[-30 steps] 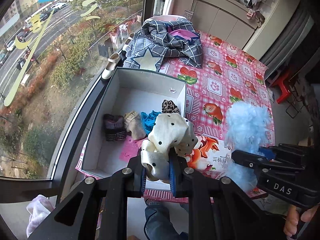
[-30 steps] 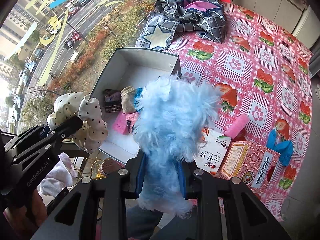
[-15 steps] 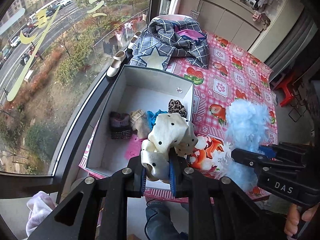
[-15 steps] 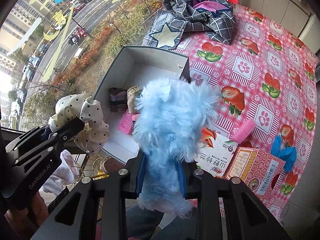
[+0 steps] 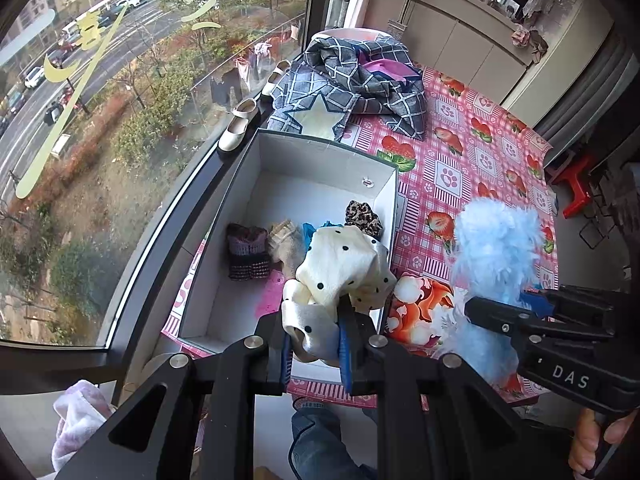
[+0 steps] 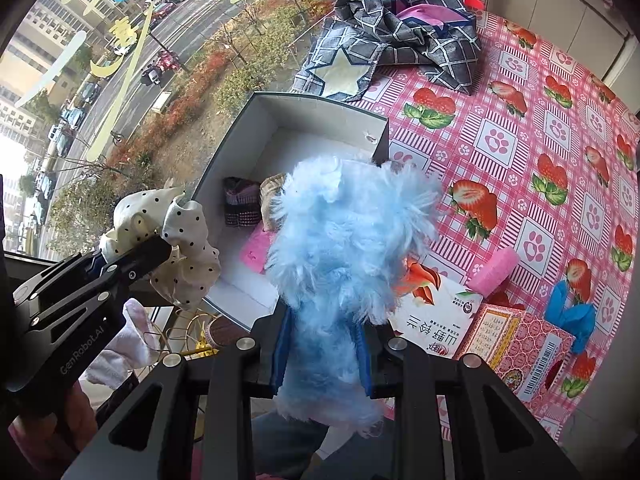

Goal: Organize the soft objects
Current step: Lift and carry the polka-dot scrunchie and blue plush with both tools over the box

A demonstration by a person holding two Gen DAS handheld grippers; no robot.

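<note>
My left gripper [image 5: 316, 344] is shut on a cream polka-dot scrunchie [image 5: 340, 268], held above the near end of the open white box [image 5: 320, 148]. The left gripper [image 6: 132, 256] and the scrunchie [image 6: 180, 240] also show in the right wrist view. My right gripper [image 6: 322, 356] is shut on a fluffy light-blue item [image 6: 348, 240], held over the table's near edge, right of the box [image 6: 320, 100]. It shows in the left wrist view too [image 5: 496, 248]. Inside the box lie a dark knitted piece [image 5: 246, 252], a beige piece [image 5: 286, 236], a blue piece, a leopard scrunchie [image 5: 362, 216] and a pink item [image 5: 272, 292].
A checked grey cloth with a star [image 5: 352, 84] lies behind the box on the strawberry tablecloth [image 6: 520, 120]. A printed packet [image 6: 436, 312], patterned pink box [image 6: 520, 344], pink roll [image 6: 496, 268] and blue item [image 6: 572, 308] lie near the right. A window runs along the left; shoes [image 5: 240, 128] sit on its sill.
Both grippers have moved slightly forward toward the box, each keeping hold of its item. Nothing was let go.
</note>
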